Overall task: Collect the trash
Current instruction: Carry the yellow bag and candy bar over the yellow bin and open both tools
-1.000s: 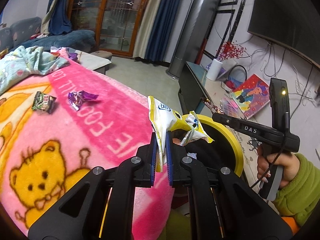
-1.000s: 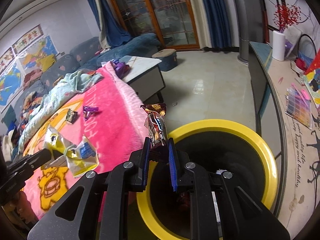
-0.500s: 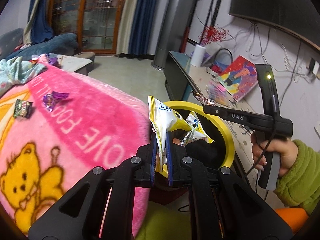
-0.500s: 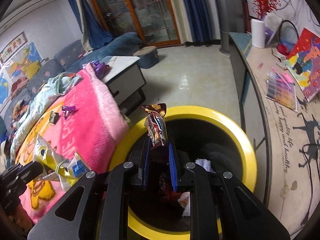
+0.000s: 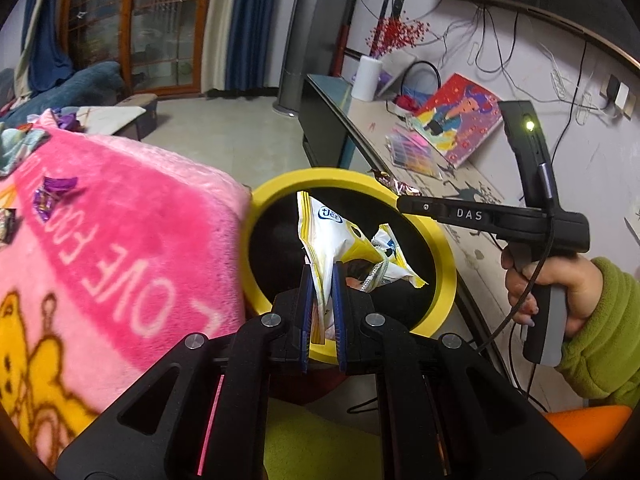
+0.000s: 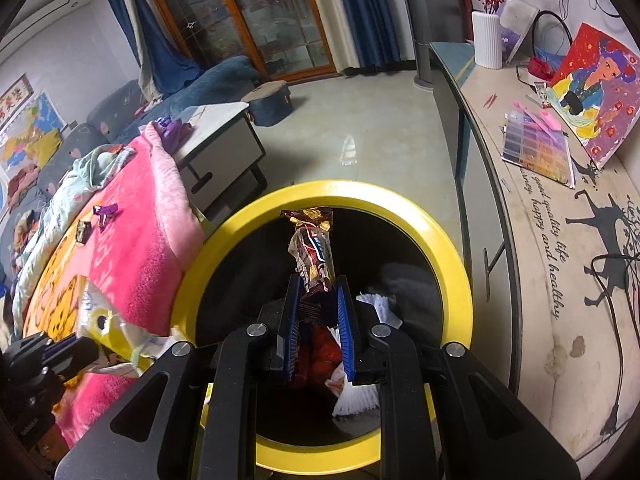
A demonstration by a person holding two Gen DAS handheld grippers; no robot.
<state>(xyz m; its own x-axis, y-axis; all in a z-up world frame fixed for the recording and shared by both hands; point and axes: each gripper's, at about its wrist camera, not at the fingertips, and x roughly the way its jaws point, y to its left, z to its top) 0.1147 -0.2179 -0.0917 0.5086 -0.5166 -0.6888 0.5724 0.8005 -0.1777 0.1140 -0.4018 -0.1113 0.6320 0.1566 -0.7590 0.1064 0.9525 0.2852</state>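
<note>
On your left, two small wrappers (image 5: 52, 196) lie on the pink blanket (image 5: 132, 216). Your left gripper (image 5: 321, 280) pinches a yellow-white snack bag (image 5: 332, 240) above the mouth of the yellow-rimmed bin (image 5: 444, 276). Your right gripper (image 6: 318, 292) pinches a brown candy wrapper (image 6: 314, 248), also over the bin, with white paper (image 6: 378, 312) inside.

A crumpled yellow-and-white snack bag (image 5: 334, 236) and a brown candy wrapper (image 6: 314, 250) are standing upright over the yellow-rimmed bin (image 6: 456, 264); two small wrappers (image 5: 52, 194) are lying on the pink blanket (image 5: 132, 216).
</note>
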